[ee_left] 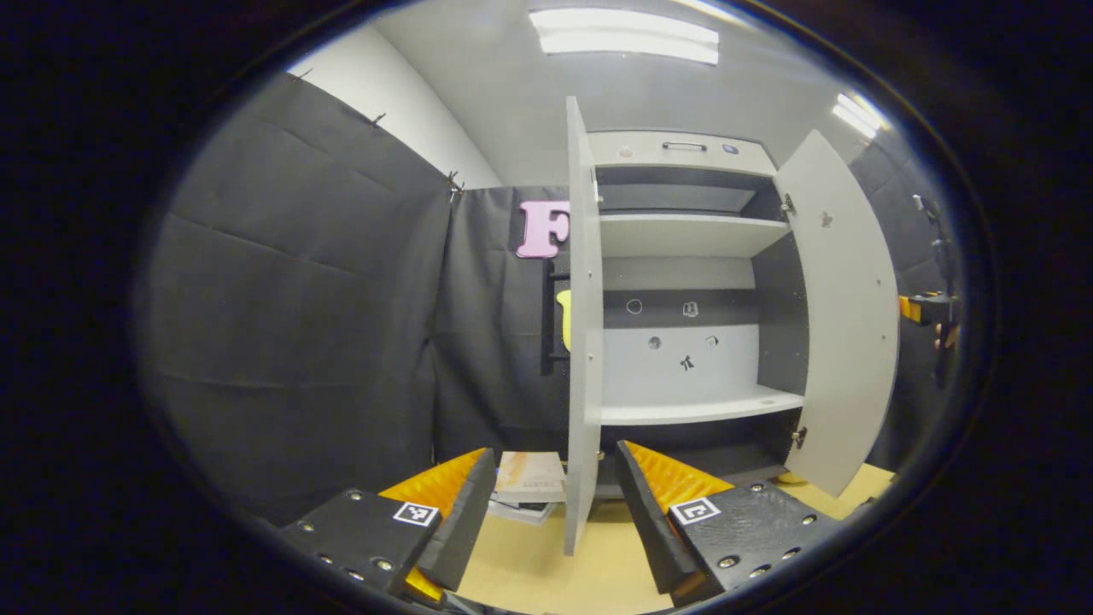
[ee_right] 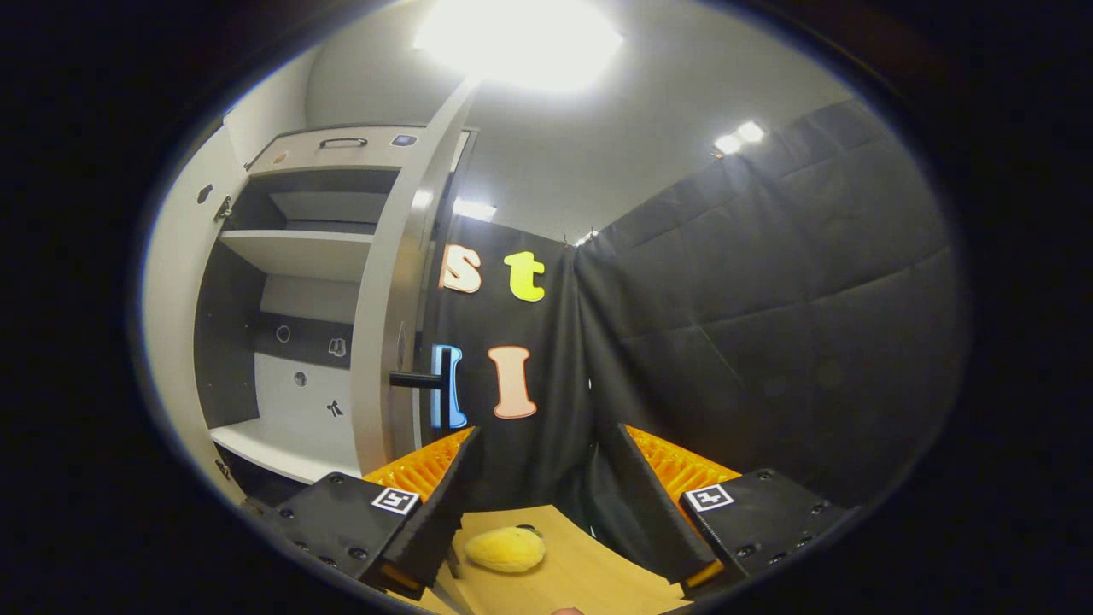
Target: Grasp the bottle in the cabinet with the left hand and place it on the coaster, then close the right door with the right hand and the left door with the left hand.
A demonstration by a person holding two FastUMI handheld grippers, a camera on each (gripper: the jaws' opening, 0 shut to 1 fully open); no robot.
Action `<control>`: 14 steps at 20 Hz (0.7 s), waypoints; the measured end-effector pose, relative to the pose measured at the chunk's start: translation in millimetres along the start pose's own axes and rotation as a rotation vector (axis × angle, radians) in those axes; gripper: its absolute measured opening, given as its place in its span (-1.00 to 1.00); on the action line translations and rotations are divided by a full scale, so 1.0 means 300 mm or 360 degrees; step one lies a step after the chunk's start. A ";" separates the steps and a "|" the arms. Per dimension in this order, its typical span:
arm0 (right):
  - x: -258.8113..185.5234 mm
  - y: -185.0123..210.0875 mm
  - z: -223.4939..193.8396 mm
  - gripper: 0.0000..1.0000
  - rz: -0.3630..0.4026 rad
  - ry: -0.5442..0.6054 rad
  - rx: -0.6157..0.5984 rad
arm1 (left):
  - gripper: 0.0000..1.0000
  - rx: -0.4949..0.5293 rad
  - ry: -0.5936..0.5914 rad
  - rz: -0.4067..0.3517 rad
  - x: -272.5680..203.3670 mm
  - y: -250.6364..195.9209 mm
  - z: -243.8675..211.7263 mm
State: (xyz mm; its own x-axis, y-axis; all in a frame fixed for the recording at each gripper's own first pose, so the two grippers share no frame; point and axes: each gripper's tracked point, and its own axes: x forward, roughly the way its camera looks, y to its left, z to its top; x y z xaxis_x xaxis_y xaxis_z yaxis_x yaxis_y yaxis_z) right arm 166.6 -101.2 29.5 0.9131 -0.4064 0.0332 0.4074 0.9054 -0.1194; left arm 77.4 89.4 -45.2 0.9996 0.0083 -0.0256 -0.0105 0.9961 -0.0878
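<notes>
Both cabinet [ee_left: 683,282] doors hang open, the left gripper [ee_left: 555,504] jaws spread around the left door's [ee_left: 583,342] edge, right gripper [ee_right: 534,504] jaws spread too.

left tongs [ee_left: 555,504] spread wide and empty, right tongs [ee_right: 534,504] likewise

1. Ceiling light panels [ee_left: 628,36] light the booth evenly from above in the left gripper view.
2. The right gripper view has one ceiling light [ee_right: 521,38] blown out into glare.
3. Fisheye distortion bows the cabinet doors [ee_left: 841,316] near the edges.
4. Focus is sharp.
</notes>
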 end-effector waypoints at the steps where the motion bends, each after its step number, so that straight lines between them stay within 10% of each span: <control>1: 0.001 0.000 0.016 0.92 -0.0013 -0.0027 -0.0024 | 0.71 0.0005 0.0003 0.0002 0.010 0.024 -0.005; 14: -0.120 0.289 0.064 0.92 0.0156 -0.0044 -0.0042 | 0.79 -0.0064 0.0016 -0.0019 0.120 0.210 -0.063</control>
State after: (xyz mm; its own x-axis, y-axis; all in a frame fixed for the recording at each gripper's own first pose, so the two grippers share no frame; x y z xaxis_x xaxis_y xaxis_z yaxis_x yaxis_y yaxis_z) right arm 169.3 -5.6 37.1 0.9488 -0.3124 0.0476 0.3160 0.9369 -0.1496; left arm 112.2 150.6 -70.6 0.9994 -0.0046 -0.0344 0.0001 0.9917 -0.1282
